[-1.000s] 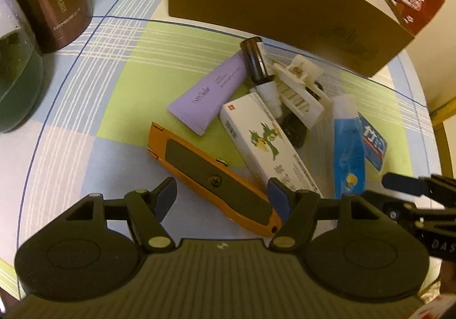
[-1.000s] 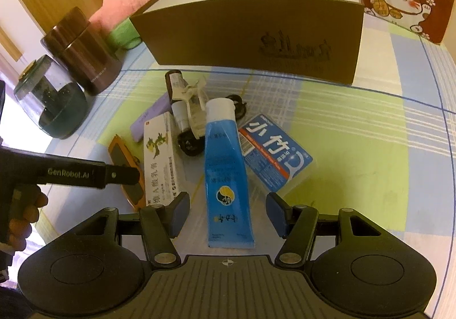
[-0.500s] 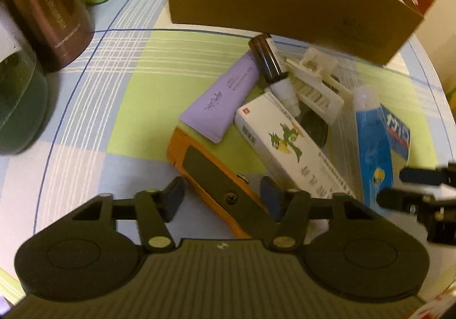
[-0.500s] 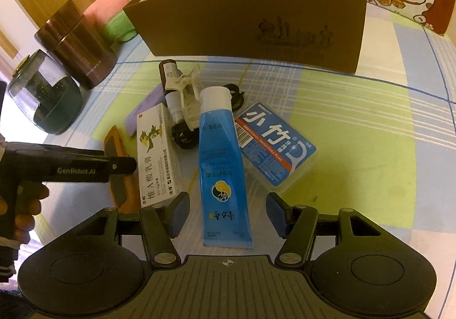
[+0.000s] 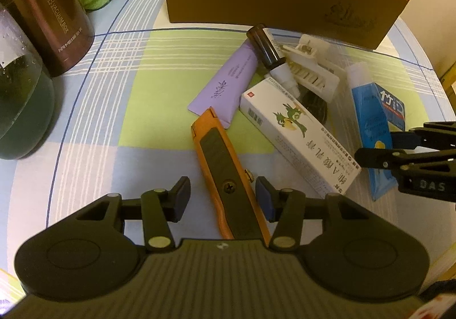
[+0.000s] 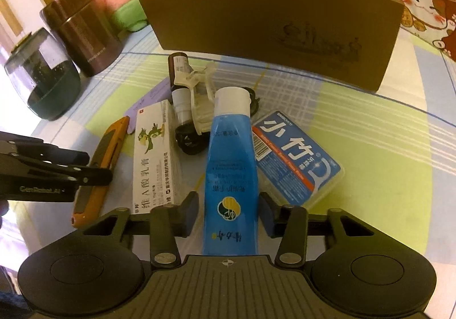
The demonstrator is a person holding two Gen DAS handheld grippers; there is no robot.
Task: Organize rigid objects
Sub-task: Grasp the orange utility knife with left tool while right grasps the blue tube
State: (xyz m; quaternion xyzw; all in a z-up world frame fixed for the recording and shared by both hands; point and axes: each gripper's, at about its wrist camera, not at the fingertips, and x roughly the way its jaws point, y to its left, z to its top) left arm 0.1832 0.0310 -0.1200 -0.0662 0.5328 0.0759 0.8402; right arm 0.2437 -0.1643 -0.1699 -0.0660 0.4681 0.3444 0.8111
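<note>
Within the last second both grippers have been lowered onto the pile on the surface: the left gripper (image 5: 222,196) has been brought astride the orange utility knife (image 5: 221,165), and the right gripper (image 6: 228,212) astride the blue tube (image 6: 230,165). Both sets of jaws are held wide, with nothing clamped yet. Two grasps appear to be in preparation, probably for transfer into the brown box (image 6: 273,34) behind the pile.

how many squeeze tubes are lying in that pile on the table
2. The blue tube lies between the right tongs; the purple tube lies behind the orange knife. Others may be hidden.
</note>
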